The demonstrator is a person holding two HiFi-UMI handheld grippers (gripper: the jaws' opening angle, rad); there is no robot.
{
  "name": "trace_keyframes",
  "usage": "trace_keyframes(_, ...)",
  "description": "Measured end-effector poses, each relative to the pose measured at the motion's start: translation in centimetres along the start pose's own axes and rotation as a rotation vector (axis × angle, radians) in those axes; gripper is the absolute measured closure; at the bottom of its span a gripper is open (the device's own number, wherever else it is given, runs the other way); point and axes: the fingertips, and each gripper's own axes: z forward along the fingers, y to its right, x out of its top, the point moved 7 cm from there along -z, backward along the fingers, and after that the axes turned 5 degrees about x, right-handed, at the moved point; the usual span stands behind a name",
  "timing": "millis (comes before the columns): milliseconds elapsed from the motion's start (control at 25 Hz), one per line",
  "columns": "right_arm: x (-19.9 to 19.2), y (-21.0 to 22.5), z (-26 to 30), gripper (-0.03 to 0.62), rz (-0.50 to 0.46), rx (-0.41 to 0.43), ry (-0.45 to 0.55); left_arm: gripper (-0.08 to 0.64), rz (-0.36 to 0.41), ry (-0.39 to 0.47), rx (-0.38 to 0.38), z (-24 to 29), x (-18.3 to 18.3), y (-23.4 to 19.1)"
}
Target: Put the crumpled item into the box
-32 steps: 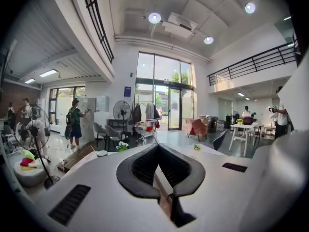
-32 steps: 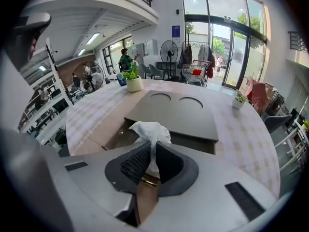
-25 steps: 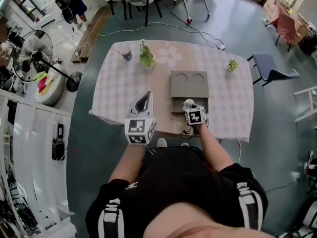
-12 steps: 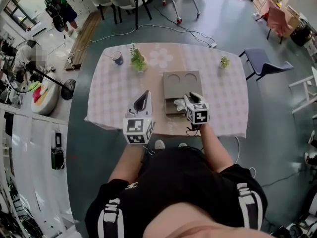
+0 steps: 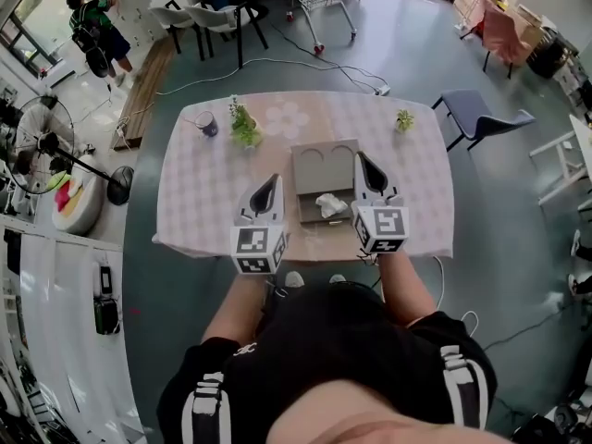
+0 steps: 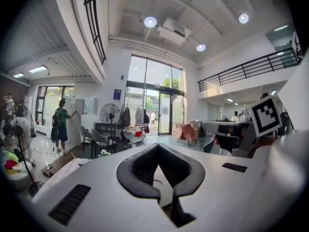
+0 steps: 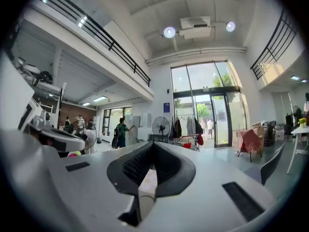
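Observation:
The crumpled white item (image 5: 330, 205) lies inside the open front compartment of the grey box (image 5: 324, 160), whose back part has two round recesses. My right gripper (image 5: 362, 158) is held just right of the box, above the table, apart from the item. Its jaws are closed together with nothing between them, as the right gripper view (image 7: 152, 143) also shows. My left gripper (image 5: 272, 178) hovers left of the box, shut and empty. In the left gripper view its jaws (image 6: 157, 145) meet at the tip and point out across the room.
The box stands on a table with a checked cloth (image 5: 208, 188). At the table's far side are a mug (image 5: 205, 124), a potted plant (image 5: 243, 126) and a small plant (image 5: 403, 119). A chair (image 5: 476, 114) stands at the right, a fan (image 5: 37, 128) at the left.
The right gripper was at the box's front compartment with the crumpled item. It has since drawn back to the right of the box, and the item lies in the compartment. The left gripper barely moved.

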Motion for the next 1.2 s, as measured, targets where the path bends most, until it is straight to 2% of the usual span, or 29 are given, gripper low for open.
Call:
trace_keyframes(120,1.6,0.2,-1.2,0.591,-0.013,-0.016,0.066,0.568,0.005,0.009,-0.011,0.2,0.4,0.4)
trace_keyframes(240,1.9,0.4,-2.2,0.591,0.000,-0.030,0.090,0.568,0.011,0.017,-0.020,0.2,0.8,0.8)
trace_keyframes(400,1.4,0.4,-2.5,0.591,-0.027,-0.040,0.090,0.568,0.016,0.020,-0.027,0.3,0.9,1.0)
trace_keyframes(640,1.4,0.7,-2.6,0.591,0.006,-0.042,0.081,0.568,0.022,0.024,-0.027,0.4,1.2,1.1)
trace_keyframes(1200,0.3,0.5,-2.5,0.591,0.008,-0.033,0.050,0.568,0.019,0.028,-0.016,0.0,0.9,0.9)
